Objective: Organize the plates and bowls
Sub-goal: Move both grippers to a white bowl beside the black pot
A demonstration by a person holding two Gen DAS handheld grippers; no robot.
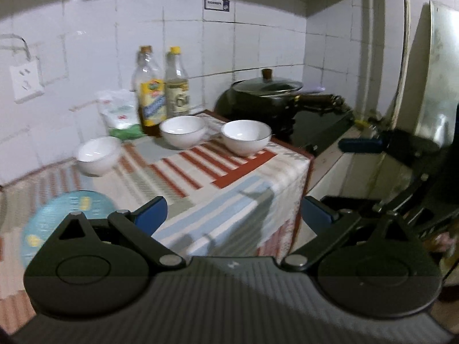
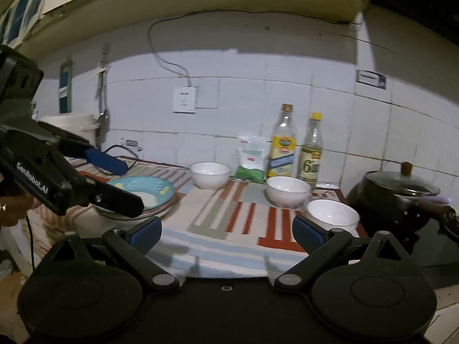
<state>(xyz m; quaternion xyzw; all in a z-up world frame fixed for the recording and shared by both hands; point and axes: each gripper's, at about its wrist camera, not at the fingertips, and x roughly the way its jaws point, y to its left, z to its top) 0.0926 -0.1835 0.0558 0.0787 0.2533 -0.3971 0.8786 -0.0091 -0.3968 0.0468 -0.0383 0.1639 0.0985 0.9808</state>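
Three white bowls stand apart on the striped cloth: a left one [image 1: 97,154] [image 2: 210,174], a middle one [image 1: 183,130] [image 2: 288,191] and a right one [image 1: 246,137] [image 2: 332,213]. A light-blue patterned plate [image 1: 61,220] [image 2: 143,195] lies at the counter's near left, on top of other plates. My left gripper [image 1: 233,215] is open and empty, just right of the plate; it also shows in the right wrist view [image 2: 114,183], above the plates. My right gripper [image 2: 226,233] is open and empty, in front of the bowls.
Two bottles [image 1: 149,97] [image 1: 177,86] and a white-green bag [image 1: 120,114] stand at the tiled wall behind the bowls. A black lidded pot [image 1: 266,97] [image 2: 398,197] sits on the stove right of the cloth. A wall socket [image 2: 185,99] with a cable hangs above.
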